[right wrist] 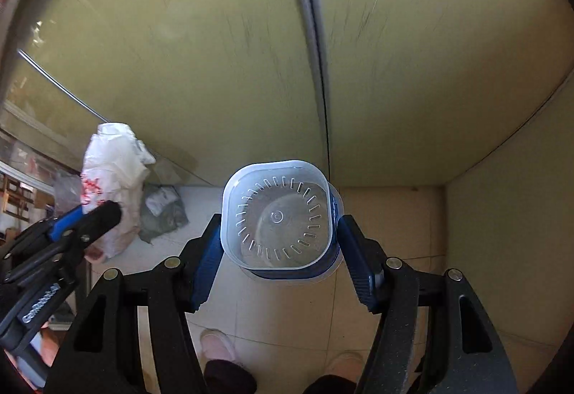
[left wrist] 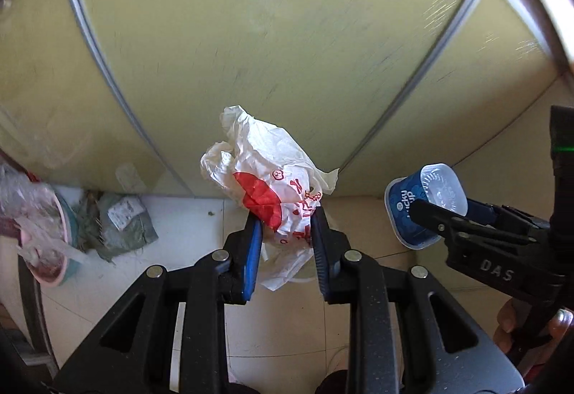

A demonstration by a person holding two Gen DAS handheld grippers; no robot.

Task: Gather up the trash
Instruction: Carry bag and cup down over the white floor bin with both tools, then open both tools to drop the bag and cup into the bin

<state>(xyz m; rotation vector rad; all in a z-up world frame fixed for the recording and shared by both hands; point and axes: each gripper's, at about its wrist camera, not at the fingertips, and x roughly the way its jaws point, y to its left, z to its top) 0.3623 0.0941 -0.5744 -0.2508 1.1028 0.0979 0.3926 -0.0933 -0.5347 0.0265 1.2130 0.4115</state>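
Two grippers are in view: the left gripper (left wrist: 285, 218) clamps one crumpled white plastic bag (left wrist: 267, 175) with red print, and the right gripper (right wrist: 278, 236) clamps one blue plastic cup (right wrist: 278, 214) with a clear base. On the floor (left wrist: 186, 225) lie one grey-green packet (left wrist: 123, 218) with a white label and one pink basin (left wrist: 53, 243). Two pink slippers (right wrist: 219, 345) show below.

Blue cup (left wrist: 412, 211): "lucky cup" in white. Right gripper (left wrist: 445, 214) body: "DAS" embossed. White plastic bag (left wrist: 272, 193): red characters, creased, unreadable. Left gripper (right wrist: 104, 211) body: white wording, illegible.
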